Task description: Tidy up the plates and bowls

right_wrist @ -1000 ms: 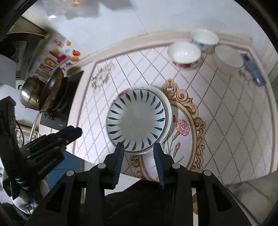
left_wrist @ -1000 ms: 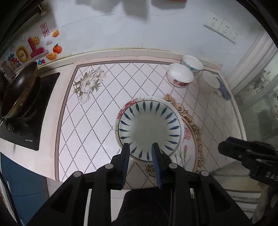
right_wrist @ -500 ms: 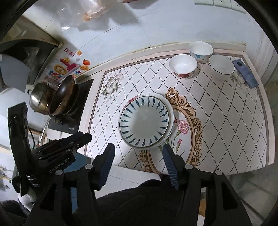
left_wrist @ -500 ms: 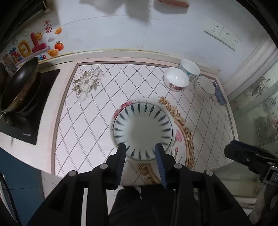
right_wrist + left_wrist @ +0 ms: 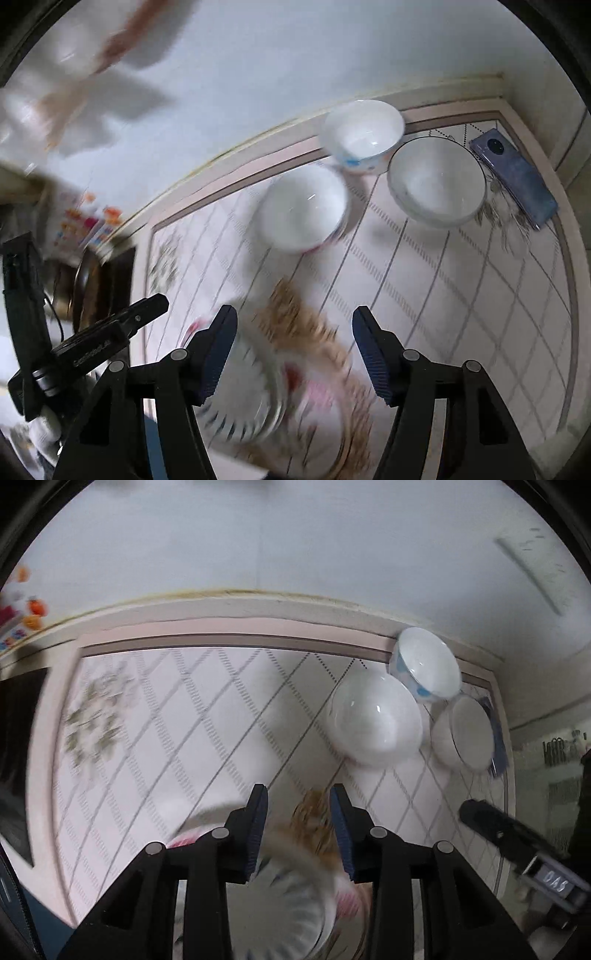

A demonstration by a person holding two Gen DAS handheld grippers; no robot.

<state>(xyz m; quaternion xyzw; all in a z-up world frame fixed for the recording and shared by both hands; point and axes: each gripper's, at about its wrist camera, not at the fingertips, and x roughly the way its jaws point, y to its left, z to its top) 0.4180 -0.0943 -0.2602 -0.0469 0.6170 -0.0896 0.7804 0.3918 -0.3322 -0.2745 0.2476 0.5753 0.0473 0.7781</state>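
Note:
Three white bowls stand at the counter's far right. A bowl with a red pattern [image 5: 375,723] [image 5: 303,212] is nearest. A blue-dotted bowl [image 5: 424,664] [image 5: 364,134] is behind it by the wall. A plain wide bowl [image 5: 465,736] [image 5: 437,182] is to the right. The blue-striped plate [image 5: 291,904] [image 5: 240,402] lies blurred on a stack under both grippers. My left gripper [image 5: 298,808] is open and empty above the plate's far edge. My right gripper [image 5: 295,332] is wide open and empty, short of the bowls.
A blue phone [image 5: 515,182] lies right of the plain bowl near the counter edge. A dark pan [image 5: 88,288] sits on the stove at the left. The wall [image 5: 295,554] runs close behind the bowls. The other gripper shows at each view's side [image 5: 517,845] [image 5: 92,343].
Both grippers have moved forward and down toward the bowls, which now look much larger. The plate has slid under the fingers. The right jaws have opened wider. The views are motion-blurred.

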